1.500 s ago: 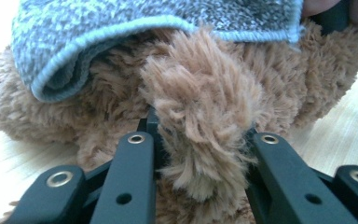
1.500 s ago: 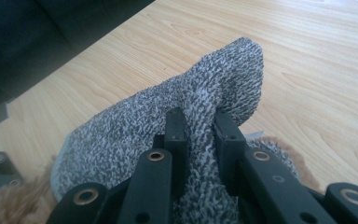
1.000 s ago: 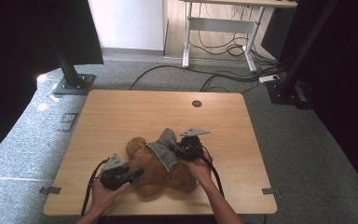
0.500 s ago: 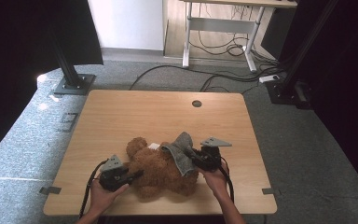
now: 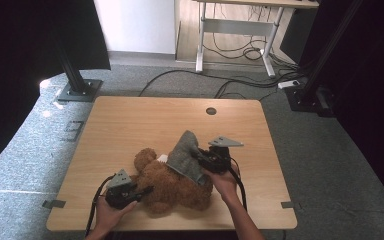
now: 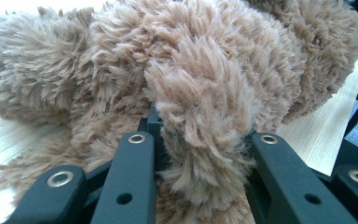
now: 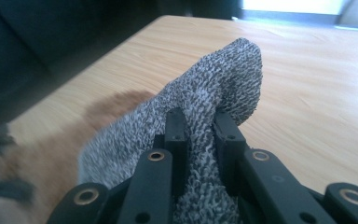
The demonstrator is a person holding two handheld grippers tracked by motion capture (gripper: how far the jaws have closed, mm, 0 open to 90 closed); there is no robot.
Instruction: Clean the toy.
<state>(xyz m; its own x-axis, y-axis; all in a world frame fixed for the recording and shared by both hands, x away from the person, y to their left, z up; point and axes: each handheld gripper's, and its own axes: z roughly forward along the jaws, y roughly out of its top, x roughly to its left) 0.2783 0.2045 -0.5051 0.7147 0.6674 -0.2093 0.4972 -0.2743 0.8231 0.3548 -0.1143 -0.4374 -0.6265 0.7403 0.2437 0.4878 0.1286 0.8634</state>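
1. The left gripper (image 5: 147, 189) has its jaws closed on a limb of the teddy (image 5: 172, 182); in the left gripper view the fur bulges out between and over the two black jaws (image 6: 200, 154).
2. The right gripper (image 5: 198, 156) has its jaws pinched nearly together on a fold of grey knit cloth (image 5: 186, 156); in the right gripper view the cloth (image 7: 214, 98) rises beyond the jaw tips to a rounded peak.
3. From the left gripper the teddy stretches ahead and toward the right gripper, lying on the table (image 5: 145, 120).
4. The cloth drapes from the right gripper onto the teddy's upper body, between the two grippers.
5. The teddy's head points away from the left gripper, toward the far side of the table.
6. A hand (image 5: 111, 216) holds the left gripper near the table's front edge; the other hand (image 5: 225, 184) holds the right one.
7. Beyond both grippers, the bare tabletop has a round hole (image 5: 210, 111) near its far edge.
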